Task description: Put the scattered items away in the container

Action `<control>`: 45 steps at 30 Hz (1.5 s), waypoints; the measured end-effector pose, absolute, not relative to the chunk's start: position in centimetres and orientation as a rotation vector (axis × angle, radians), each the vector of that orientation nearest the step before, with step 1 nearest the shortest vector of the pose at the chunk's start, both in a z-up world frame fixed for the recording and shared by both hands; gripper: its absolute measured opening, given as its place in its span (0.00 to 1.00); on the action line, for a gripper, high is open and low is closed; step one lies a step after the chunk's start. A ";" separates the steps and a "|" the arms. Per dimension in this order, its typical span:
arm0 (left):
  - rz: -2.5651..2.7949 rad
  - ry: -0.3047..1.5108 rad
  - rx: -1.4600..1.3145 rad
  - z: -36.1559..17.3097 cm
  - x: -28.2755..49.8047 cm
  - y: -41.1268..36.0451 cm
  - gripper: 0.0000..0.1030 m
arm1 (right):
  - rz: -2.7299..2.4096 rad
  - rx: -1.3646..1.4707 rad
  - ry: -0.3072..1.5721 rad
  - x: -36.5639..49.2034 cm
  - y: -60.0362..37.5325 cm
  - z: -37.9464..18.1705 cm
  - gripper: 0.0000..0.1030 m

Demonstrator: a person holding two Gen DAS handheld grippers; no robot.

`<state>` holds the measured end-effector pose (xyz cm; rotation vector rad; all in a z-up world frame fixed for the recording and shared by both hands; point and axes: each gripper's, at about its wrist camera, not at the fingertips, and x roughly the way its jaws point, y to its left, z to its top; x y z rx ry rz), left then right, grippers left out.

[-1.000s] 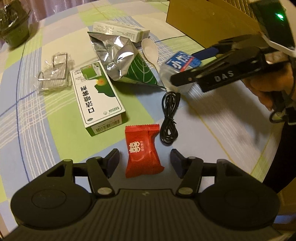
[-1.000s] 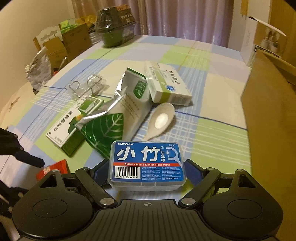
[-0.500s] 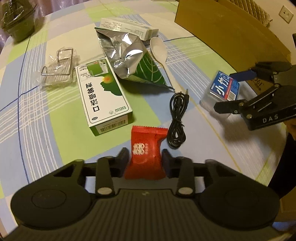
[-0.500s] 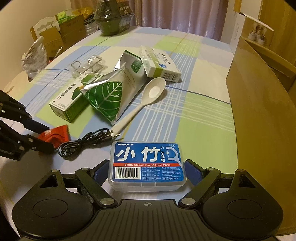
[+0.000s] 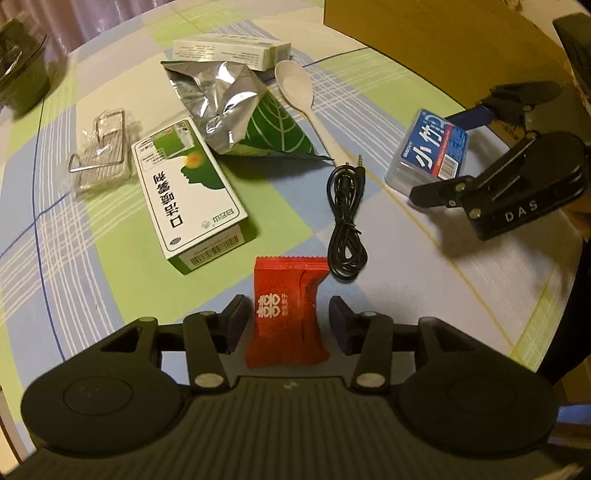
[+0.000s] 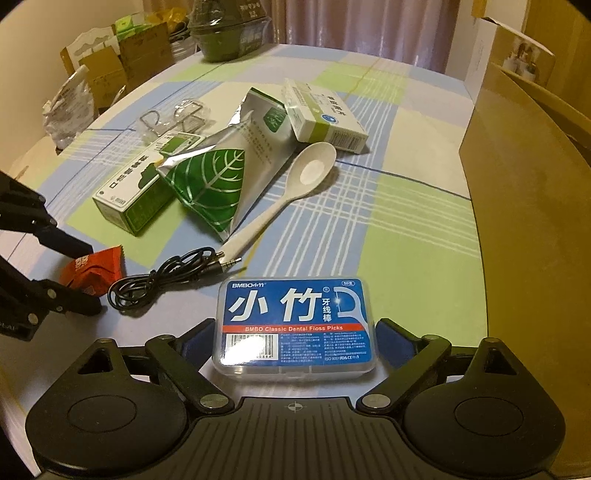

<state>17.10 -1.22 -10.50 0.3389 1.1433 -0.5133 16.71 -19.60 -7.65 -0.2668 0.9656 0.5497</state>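
Observation:
My left gripper is open, its fingers either side of a red candy packet on the tablecloth, with small gaps both sides. My right gripper is shut on a clear box of dental floss picks with a blue label, held low near the table's edge; it also shows in the left wrist view. The cardboard box stands at the right. The red packet also shows in the right wrist view, between the left fingers.
On the checked cloth lie a black audio cable, a white spoon, a foil leaf pouch, a green-and-white medicine box, a second white box and a wire rack in plastic. A dark bowl stands far back.
My left gripper closed in around the red packet, then its fingers parted a little. My right gripper drew the floss box back from the pile toward the table's near edge.

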 end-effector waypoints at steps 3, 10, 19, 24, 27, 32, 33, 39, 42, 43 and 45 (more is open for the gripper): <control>-0.506 1.144 0.326 -10.5 17.1 -1.0 0.41 | 0.546 -0.251 0.964 16.8 -19.6 -7.6 0.93; -0.464 1.156 0.314 -10.2 17.1 -0.6 0.24 | 0.520 -0.224 0.970 16.8 -20.1 -7.3 0.85; -0.435 1.142 0.283 -8.1 15.4 0.0 0.23 | 0.508 -0.192 0.912 14.8 -21.0 -4.4 0.85; -0.423 1.121 0.252 -6.3 14.5 -0.4 0.23 | 0.506 -0.194 0.875 13.5 -21.4 -2.4 0.85; -0.425 1.112 0.244 -5.2 14.0 -1.2 0.23 | 0.492 -0.186 0.852 12.8 -21.9 -1.0 0.85; -0.441 1.086 0.212 -3.2 13.3 -3.0 0.23 | 0.458 -0.170 0.797 11.5 -23.6 1.8 0.85; -0.443 1.078 0.206 -2.7 13.1 -3.5 0.23 | 0.447 -0.164 0.786 11.3 -24.1 2.5 0.85; -0.490 1.030 0.181 0.2 12.5 -7.6 0.23 | 0.378 -0.141 0.718 10.3 -28.1 6.1 0.85; -0.518 1.006 0.166 1.5 12.4 -10.1 0.23 | 0.338 -0.128 0.694 10.0 -30.6 7.4 0.85; -0.526 1.001 0.162 1.9 12.4 -10.9 0.23 | 0.325 -0.125 0.689 9.9 -31.4 7.8 0.85; -0.547 0.990 0.161 2.7 12.3 -12.8 0.23 | 0.302 -0.121 0.679 9.7 -33.0 8.4 0.85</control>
